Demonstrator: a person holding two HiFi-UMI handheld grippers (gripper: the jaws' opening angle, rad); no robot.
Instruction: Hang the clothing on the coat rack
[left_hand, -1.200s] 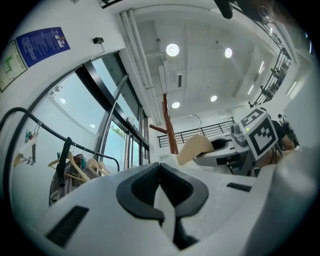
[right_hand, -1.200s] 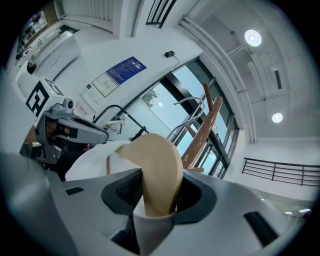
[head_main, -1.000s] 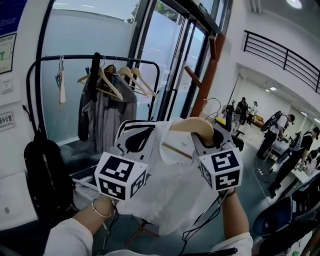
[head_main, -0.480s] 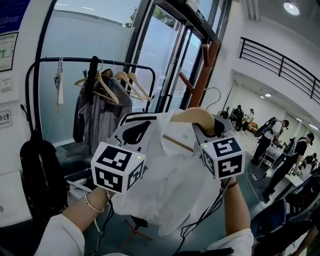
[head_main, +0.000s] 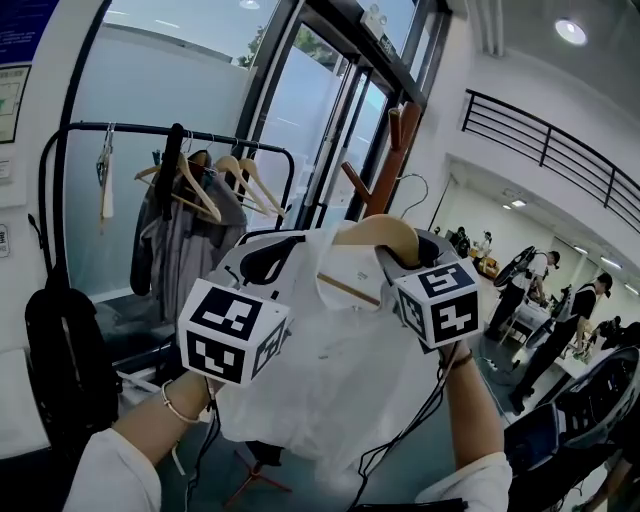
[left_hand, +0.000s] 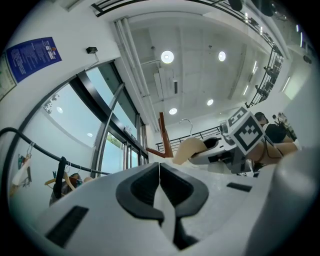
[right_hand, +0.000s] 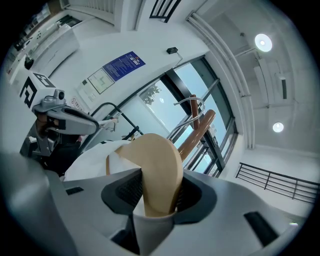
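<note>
Glass doors (head_main: 300, 130) fill the back. At their left stands a black rail (head_main: 150, 128) with a grey garment (head_main: 185, 235) and bare hangers on it. The brown coat rack (head_main: 395, 150) rises in front of the doors, beyond both grippers, with its pegs empty.

A white shirt (head_main: 330, 370) hangs in the air before the person, carried between the two grippers and short of the rack. It sits on a wooden hanger (head_main: 385, 232), whose wire hook (head_main: 410, 190) points up just right of the rack's post in the head view; whether the two touch cannot be told.

The right hand-held gripper (right_hand: 157, 192) has its jaws clamped on the hanger's broad wooden end, with shirt cloth bunched below it. The left hand-held gripper (left_hand: 159, 175) has its jaws pressed almost together, a thin fold of the shirt pinched between the pads at the shirt's other shoulder.
</note>
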